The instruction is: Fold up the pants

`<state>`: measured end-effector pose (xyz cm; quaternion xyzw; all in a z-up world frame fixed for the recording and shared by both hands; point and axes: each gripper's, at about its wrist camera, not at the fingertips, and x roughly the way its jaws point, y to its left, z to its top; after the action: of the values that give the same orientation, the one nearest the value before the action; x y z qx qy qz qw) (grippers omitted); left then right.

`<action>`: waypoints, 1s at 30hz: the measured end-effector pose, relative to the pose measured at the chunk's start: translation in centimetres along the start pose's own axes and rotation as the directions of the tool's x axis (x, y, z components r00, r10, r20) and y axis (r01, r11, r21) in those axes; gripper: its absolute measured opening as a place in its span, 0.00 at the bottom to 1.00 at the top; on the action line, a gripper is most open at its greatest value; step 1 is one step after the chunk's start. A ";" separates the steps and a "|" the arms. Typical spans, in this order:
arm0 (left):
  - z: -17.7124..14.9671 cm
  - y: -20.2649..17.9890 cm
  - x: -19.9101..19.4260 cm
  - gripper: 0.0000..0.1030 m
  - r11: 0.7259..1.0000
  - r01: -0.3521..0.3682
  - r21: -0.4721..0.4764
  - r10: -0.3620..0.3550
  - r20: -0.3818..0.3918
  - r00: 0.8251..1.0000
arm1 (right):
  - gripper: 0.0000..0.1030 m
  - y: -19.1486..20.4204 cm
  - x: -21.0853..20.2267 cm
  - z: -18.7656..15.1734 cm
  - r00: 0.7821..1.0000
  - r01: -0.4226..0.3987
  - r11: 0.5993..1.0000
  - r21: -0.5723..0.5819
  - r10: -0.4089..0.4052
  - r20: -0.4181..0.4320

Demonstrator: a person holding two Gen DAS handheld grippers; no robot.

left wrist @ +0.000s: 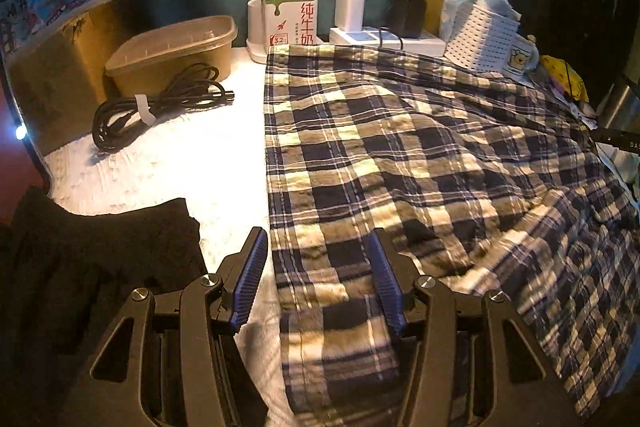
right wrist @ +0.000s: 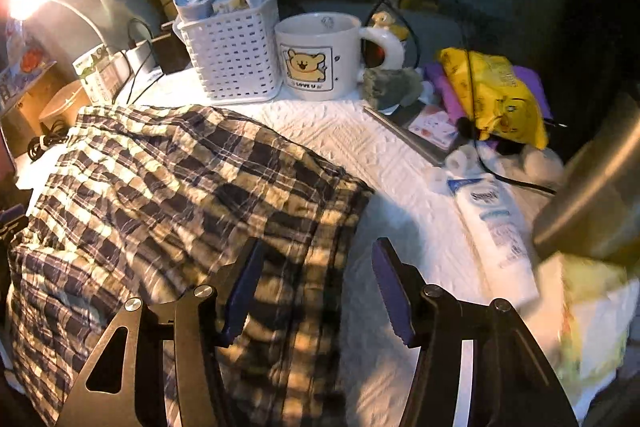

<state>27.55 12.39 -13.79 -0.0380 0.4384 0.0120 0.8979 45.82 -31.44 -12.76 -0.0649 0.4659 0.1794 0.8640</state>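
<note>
Navy, cream and tan plaid cotton — the pants point(left wrist: 400, 155) lie spread over the white textured cloth covering the surface point(left wrist: 160, 163), rumpled, with one straight edge running down the middle of the left wrist view and a folded, thicker edge falling off toward the near side in the right wrist view point(right wrist: 168, 195).

The left claw point(left wrist: 318, 267) hangs over that straight edge, its blue ribbed pads apart: one finger stands above the bare white cloth, the other above the plaid. The jaws are released, and the fabric lies below them ungripped. The right claw point(right wrist: 316, 279) hovers at the opposite edge of the pants, one finger over the plaid and the other over the white cloth; its pads also stand apart and grip no cloth.

Left of the pants lie a coiled black cable point(left wrist: 160, 107) and a brown lidded food container point(left wrist: 172, 51). Behind the far edge stand a green and white milk carton point(left wrist: 290, 11) and a white power strip point(left wrist: 384, 39) with chargers plugged in. A white perforated plastic basket point(right wrist: 232, 55) and a white mug printed with a yellow bear point(right wrist: 320, 55) stand just beyond the pants — the mug touching the basket. Farther right are a yellow snack bag point(right wrist: 496, 95) and a white tube point(right wrist: 496, 227) lying flat.
</note>
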 end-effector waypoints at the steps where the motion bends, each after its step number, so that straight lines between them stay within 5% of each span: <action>1: 0.1 0.0 0.3 0.50 1.000 0.006 -0.003 -0.006 -0.003 1.000 | 0.56 -0.2 0.7 0.2 1.000 -0.016 1.000 0.004 0.016 -0.014; 4: 0.2 0.0 1.0 0.50 1.000 0.014 -0.009 -0.014 -0.010 1.000 | 0.21 0.1 2.9 0.2 0.997 -0.032 0.999 -0.021 0.031 -0.067; 7: 0.3 -0.2 1.8 0.50 1.000 -0.001 0.000 0.001 -0.020 1.000 | 0.12 0.4 3.4 0.3 0.999 0.003 0.998 -0.068 -0.006 -0.050; 14: 1.0 -0.2 2.9 0.50 0.999 -0.039 0.029 0.040 -0.033 0.999 | 0.10 -2.7 4.7 2.9 0.994 0.105 0.994 -0.040 -0.105 -0.009; 21: 2.8 0.5 2.5 0.50 1.000 -0.007 0.012 0.008 -0.037 0.999 | 0.11 -2.5 4.8 3.7 0.993 0.110 0.993 -0.053 -0.112 -0.029; 24: 4.6 1.1 2.5 0.50 0.999 -0.025 0.021 0.025 -0.008 1.000 | 0.22 -1.8 3.1 4.8 0.995 0.096 0.993 -0.070 -0.094 0.033; 26: 6.0 1.5 3.2 0.50 1.000 -0.012 0.029 0.012 0.010 1.000 | 0.73 -1.9 3.0 5.9 0.992 0.112 0.990 -0.081 -0.107 0.060; 30: 8.0 1.7 5.4 0.50 1.000 -0.008 0.022 0.008 -0.009 1.000 | 0.74 -3.0 5.5 7.4 0.998 0.047 0.998 -0.033 -0.045 0.032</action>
<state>37.10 14.63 -13.24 -0.0264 0.4427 0.0105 0.8962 55.43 -30.79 -13.33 -0.0875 0.4476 0.1684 0.8739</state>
